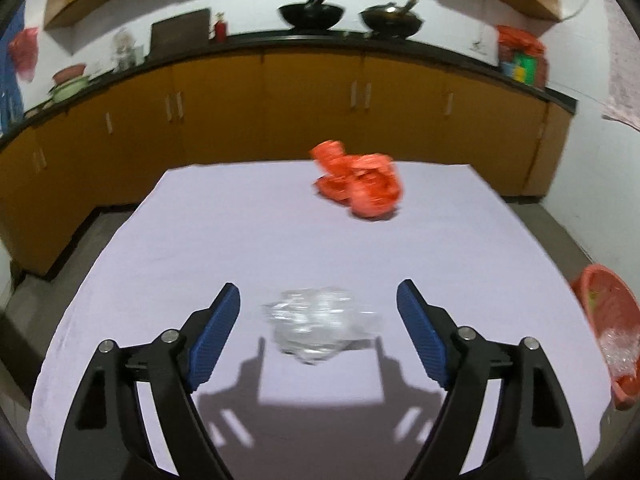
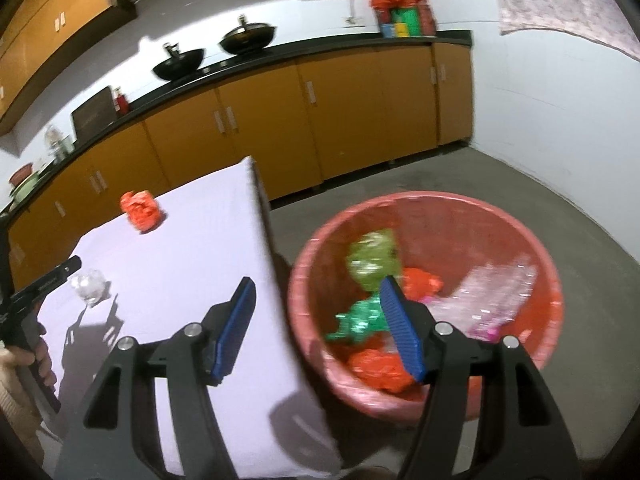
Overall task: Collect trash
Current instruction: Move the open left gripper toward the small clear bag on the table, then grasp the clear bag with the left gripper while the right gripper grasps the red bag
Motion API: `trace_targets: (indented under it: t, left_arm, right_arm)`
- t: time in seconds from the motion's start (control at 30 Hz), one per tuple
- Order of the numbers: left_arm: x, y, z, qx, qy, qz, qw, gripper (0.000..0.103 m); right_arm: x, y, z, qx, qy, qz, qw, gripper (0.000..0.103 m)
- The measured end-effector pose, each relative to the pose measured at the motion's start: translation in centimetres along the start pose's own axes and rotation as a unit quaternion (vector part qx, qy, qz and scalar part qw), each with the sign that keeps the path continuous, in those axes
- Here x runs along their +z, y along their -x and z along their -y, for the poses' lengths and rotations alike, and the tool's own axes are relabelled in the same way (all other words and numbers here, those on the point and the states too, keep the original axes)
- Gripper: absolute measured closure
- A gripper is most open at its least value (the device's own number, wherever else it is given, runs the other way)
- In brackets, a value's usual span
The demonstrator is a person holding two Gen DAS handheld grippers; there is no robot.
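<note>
Clear crumpled plastic [image 1: 316,326], no clear long axis, lies between the left gripper's [image 1: 319,334] spread fingers, untouched.

Two crumpled wrappers lie on the desk [image 1: 200,240]: one [image 1: 318,326] near, one [image 1: 360,184] far. The basket [image 2: 440,208] beside the desk holds more.

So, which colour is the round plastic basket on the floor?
Red, the round plastic basket; the right wrist view shows it best.

- Clear wrapper [image 1: 316,324], between the left claw's pads: glossy crinkled plastic.
- Pads [image 1: 216,336]: ribbed blue.
- Tablecloth [image 1: 240,240] beneath: matt, smooth cloth.
</note>
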State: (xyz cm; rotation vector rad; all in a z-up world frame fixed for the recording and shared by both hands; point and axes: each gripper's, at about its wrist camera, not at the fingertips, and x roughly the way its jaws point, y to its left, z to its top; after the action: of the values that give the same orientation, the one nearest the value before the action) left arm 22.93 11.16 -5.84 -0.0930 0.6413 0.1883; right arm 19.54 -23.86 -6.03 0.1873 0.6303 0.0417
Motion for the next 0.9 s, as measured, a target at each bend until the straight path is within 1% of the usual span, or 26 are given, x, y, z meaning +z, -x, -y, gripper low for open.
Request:
trace_targets:
  t: [0.07, 0.2, 0.37, 0.4, 0.43, 0.5, 0.53, 0.63, 0.77, 0.9]
  left_arm:
    - [-0.2, -1.1, -0.7, 0.000, 0.008, -0.017, 0.9998, 0.022]
    - [-0.5, -2.7, -0.6, -0.005, 0.006, -0.045, 0.9990, 0.022]
    - [-1.5, -3.7, -1.0, -0.022, 0.004, -0.074, 0.9970, 0.040]
    - [-1.6, -3.9, -1.1, -0.027, 0.007, -0.079, 0.9965, 0.047]
    - [-1.6, -4.0, -1.3, -0.033, 0.013, -0.083, 0.9960, 0.056]
    - [-1.6, -4.0, -1.7, -0.039, 0.020, -0.082, 0.9957, 0.063]
    - [-1.5, -4.0, -1.8, -0.040, 0.021, -0.079, 0.9958, 0.070]
    - [-1.2, -3.7, -2.6, -0.041, 0.022, -0.069, 0.9965, 0.074]
    - [-0.7, -3.5, -4.9, -0.030, 0.039, -0.056, 0.9972, 0.075]
    - [0.2, -3.6, -7.9, -0.010, 0.061, -0.045, 0.9971, 0.075]
  right_arm:
    - [0.2, -0.4, -1.3, 0.009, 0.010, -0.003, 1.000, 0.039]
    - [0.6, -1.1, -3.8, 0.022, 0.032, -0.006, 0.999, 0.039]
    - [1.0, -1.7, -5.7, 0.034, 0.050, -0.009, 0.998, 0.039]
    - [1.1, -1.9, -6.1, 0.036, 0.053, -0.010, 0.998, 0.039]
    - [1.1, -2.1, -6.4, 0.039, 0.055, -0.010, 0.998, 0.039]
    - [1.3, -2.5, -7.2, 0.045, 0.060, -0.012, 0.997, 0.039]
    - [1.3, -2.7, -7.6, 0.049, 0.062, -0.013, 0.997, 0.039]
    - [1.6, -3.6, -9.1, 0.064, 0.068, -0.016, 0.996, 0.039]
    - [2.0, -5.6, -11.8, 0.088, 0.077, -0.025, 0.993, 0.039]
    - [2.6, -8.5, -15.0, 0.116, 0.084, -0.038, 0.989, 0.039]
